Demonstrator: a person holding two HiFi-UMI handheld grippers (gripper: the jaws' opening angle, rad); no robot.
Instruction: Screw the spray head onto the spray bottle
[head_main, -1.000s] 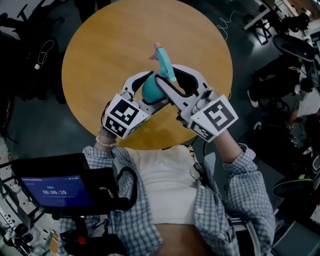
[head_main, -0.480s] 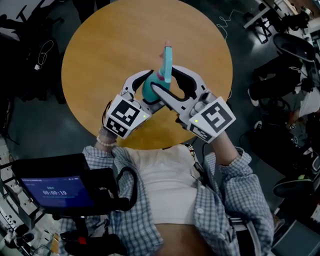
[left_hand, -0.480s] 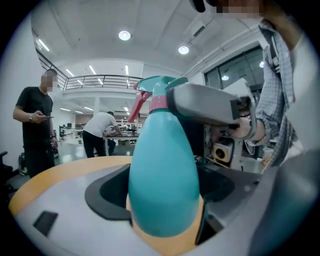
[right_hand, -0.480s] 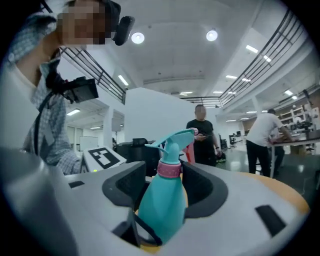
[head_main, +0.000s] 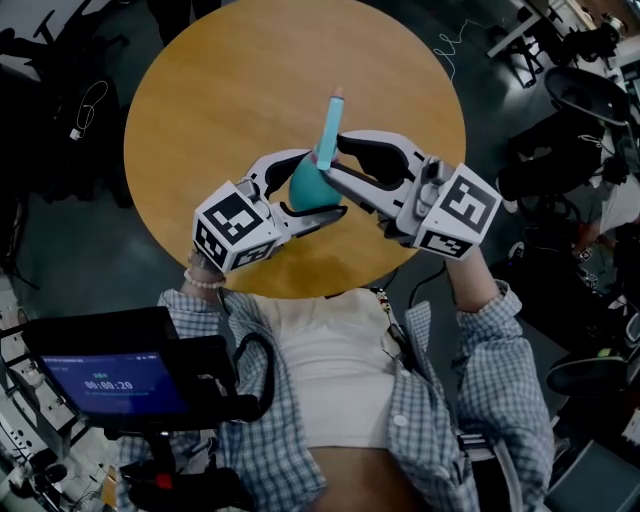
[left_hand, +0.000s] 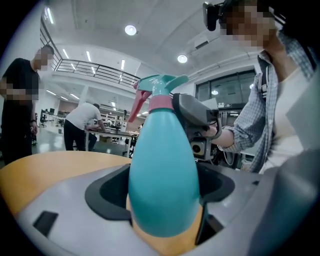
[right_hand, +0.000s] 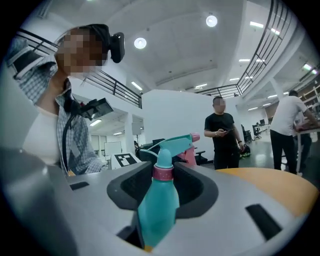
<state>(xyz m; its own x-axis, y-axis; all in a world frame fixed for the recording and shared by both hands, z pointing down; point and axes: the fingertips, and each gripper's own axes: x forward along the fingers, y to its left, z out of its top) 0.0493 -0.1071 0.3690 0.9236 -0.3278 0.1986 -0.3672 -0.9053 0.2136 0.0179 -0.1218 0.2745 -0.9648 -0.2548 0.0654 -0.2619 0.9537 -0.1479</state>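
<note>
This is a large open-plan lab or engineering workspace. Both gripper views show a high white ceiling with round recessed lights (left_hand: 130, 30), and a railed mezzanine gallery (left_hand: 95, 73) runs across the upper left of the left gripper view. Rows of work desks (left_hand: 107, 132) stand behind, with people (right_hand: 222, 132) on their feet among them. The head view adds a round wooden table (head_main: 230, 90), black office chairs (head_main: 590, 95) at the right edge, loose cables (head_main: 455, 42) at the top and a small lit screen (head_main: 115, 383) at lower left.

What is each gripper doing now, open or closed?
Left gripper: closed on the spray bottle.
Right gripper: jaws have just been closing, now gripping the spray head at its pink collar.
</note>
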